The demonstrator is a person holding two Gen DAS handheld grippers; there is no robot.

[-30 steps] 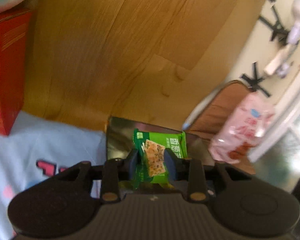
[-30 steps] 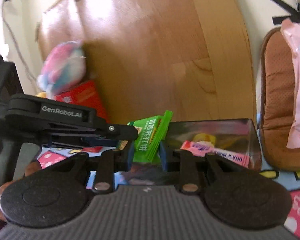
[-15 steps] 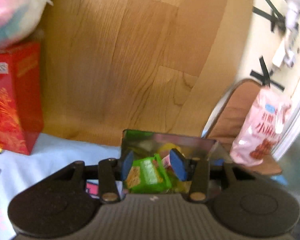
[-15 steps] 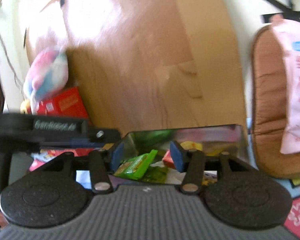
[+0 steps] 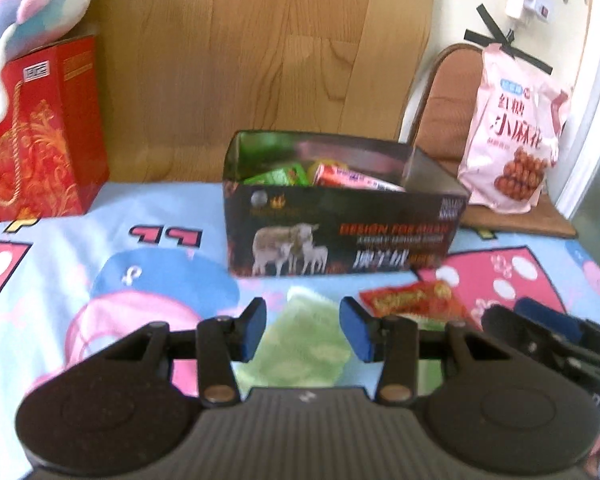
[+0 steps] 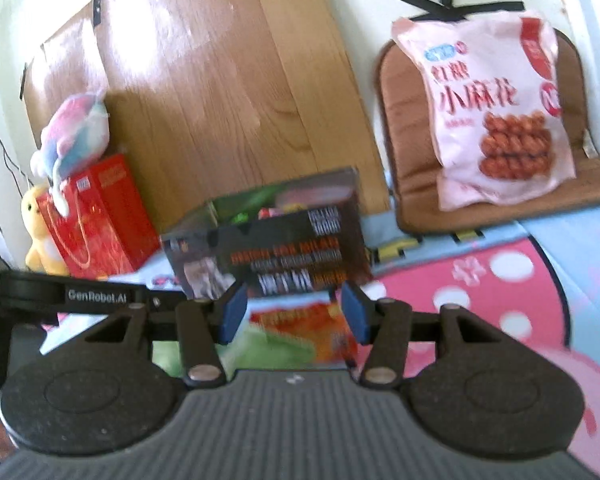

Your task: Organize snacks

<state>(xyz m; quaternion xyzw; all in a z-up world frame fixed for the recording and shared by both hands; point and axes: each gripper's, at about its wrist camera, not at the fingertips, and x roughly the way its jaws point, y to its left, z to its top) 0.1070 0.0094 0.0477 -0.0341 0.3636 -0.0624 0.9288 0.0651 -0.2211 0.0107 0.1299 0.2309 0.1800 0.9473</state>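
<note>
A black snack box [image 5: 340,240] stands open on the cartoon-print cloth, with a green packet [image 5: 278,176] and a red-pink packet [image 5: 352,178] inside. In front of it lie a pale green packet [image 5: 304,344] and a red-orange packet [image 5: 414,304]. My left gripper [image 5: 304,330] hovers open over the pale green packet, and nothing is between its pads. My right gripper [image 6: 294,316] is open above the red-orange packet [image 6: 300,328], with the box [image 6: 268,256] just beyond. The right gripper's fingers [image 5: 540,328] show at the right edge of the left wrist view.
A red gift bag [image 5: 40,136] with a plush toy [image 5: 28,8] on top stands at the back left. A pink snack bag [image 6: 496,108] leans on a brown cushion [image 6: 412,168] at the back right. A wooden board [image 5: 260,52] rises behind the box.
Both grippers let go of green packets into the box, opened, and drew back and down. The box's front and the packets lying before it have come into view.
</note>
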